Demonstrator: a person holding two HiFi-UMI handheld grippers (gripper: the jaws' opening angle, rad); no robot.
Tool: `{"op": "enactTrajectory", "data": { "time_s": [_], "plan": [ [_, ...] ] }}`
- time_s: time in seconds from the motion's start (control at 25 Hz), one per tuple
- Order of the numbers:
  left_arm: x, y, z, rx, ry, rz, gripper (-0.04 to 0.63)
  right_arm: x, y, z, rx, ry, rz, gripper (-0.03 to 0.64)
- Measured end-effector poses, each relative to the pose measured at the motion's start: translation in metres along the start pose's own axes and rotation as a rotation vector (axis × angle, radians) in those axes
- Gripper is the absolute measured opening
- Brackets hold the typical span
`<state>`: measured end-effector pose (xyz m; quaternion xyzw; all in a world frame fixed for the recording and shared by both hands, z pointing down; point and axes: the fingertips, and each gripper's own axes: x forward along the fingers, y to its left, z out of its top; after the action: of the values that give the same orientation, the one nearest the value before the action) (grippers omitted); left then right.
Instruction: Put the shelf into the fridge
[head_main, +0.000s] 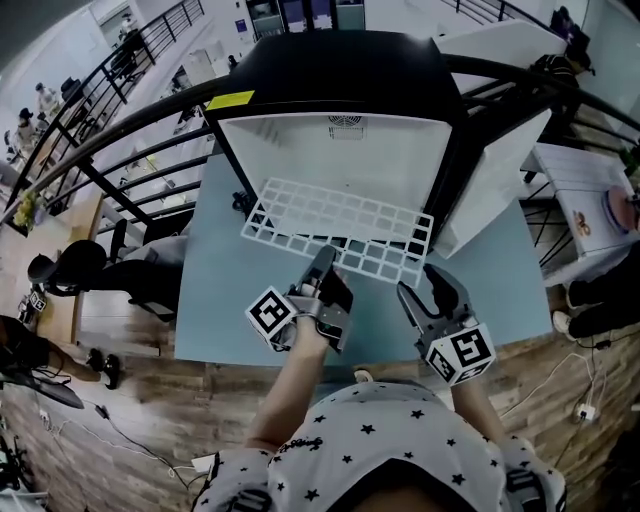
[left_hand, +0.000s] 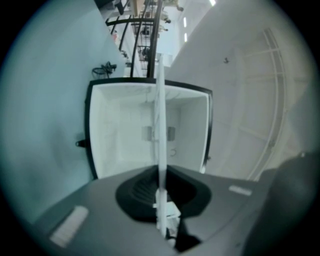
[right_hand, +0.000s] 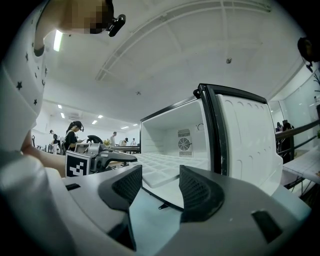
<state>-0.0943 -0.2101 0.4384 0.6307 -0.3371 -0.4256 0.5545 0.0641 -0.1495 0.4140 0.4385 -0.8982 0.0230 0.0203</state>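
Observation:
The white wire shelf (head_main: 340, 225) lies flat with its far part inside the open black fridge (head_main: 340, 70) and its near edge sticking out over the table. My left gripper (head_main: 325, 262) is shut on the shelf's near edge. In the left gripper view the shelf (left_hand: 161, 145) shows edge-on between the jaws (left_hand: 161, 200), pointing into the white fridge cavity (left_hand: 125, 130). My right gripper (head_main: 432, 285) hangs open just off the shelf's near right corner, holding nothing. In the right gripper view the shelf (right_hand: 160, 162) and the fridge (right_hand: 175, 125) lie beyond my open right gripper (right_hand: 160, 187).
The fridge door (head_main: 495, 170) stands swung open to the right. The fridge sits on a pale blue table (head_main: 225, 250), with railings and a lower floor behind. A white table (head_main: 585, 195) stands at the right. Wooden floor lies below the table's near edge.

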Motion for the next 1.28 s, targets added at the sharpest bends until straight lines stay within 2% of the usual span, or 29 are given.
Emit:
{"op": "enactTrajectory", "data": {
  "time_s": [0.92,1.28],
  "plan": [
    [0.012,0.0,0.013,-0.017,-0.012,0.005,0.034,0.027,-0.015,0.009,0.022,-0.004,-0.034,0.219],
    [0.019,0.003,0.011,-0.017,-0.002,0.017,0.034,0.036,-0.032,0.007,0.058,0.012,-0.079,0.218]
  ]
}}
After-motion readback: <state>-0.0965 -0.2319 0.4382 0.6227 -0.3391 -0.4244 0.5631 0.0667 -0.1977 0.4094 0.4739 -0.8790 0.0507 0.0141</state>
